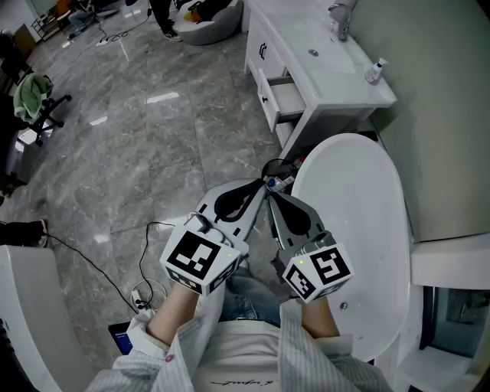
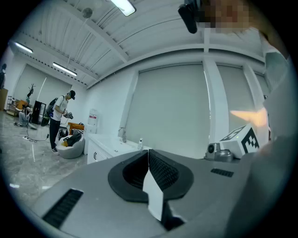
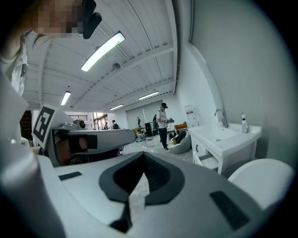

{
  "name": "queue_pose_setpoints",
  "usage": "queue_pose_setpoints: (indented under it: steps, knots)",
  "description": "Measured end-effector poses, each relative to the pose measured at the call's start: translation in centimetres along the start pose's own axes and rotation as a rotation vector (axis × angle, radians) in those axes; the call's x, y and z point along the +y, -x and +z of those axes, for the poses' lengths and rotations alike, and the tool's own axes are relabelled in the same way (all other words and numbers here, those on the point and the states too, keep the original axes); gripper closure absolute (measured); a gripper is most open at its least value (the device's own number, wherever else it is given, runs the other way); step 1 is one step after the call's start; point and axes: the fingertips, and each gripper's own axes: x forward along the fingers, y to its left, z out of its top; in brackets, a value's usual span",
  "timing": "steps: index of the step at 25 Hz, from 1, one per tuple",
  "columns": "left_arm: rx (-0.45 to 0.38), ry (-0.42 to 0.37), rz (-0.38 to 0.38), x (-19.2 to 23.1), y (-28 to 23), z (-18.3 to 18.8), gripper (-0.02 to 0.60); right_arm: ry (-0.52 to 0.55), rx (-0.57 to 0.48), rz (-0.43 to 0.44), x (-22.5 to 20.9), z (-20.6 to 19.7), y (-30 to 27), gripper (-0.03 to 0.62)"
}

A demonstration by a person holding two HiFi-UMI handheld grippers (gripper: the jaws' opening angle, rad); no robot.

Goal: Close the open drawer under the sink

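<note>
A white sink cabinet point(image 1: 337, 76) stands at the far right, several steps ahead. Its lower drawer point(image 1: 285, 98) is pulled out toward the floor side; the right gripper view also catches that drawer point(image 3: 208, 162) below the basin. I hold both grippers close to my body, well short of the cabinet. My left gripper point(image 1: 262, 182) is shut with nothing in it, its jaws pressed together point(image 2: 148, 154). My right gripper point(image 1: 273, 188) is shut and empty too point(image 3: 144, 156). Their tips almost meet above the floor.
A white oval bathtub point(image 1: 360, 253) lies right under my right gripper, between me and the cabinet. A faucet point(image 1: 341, 19) and a small bottle point(image 1: 374, 71) stand on the basin. A cable point(image 1: 99, 268) runs over the marble floor at left; a person point(image 3: 163, 123) stands far back.
</note>
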Motion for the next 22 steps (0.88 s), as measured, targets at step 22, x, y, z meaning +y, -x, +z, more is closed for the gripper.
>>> queue_pose_setpoints:
  steps: [22]
  knots:
    - [-0.003,0.02,0.081,1.9,-1.7,-0.8,0.565,-0.037,0.017,0.035,-2.8,-0.8,-1.5,0.585]
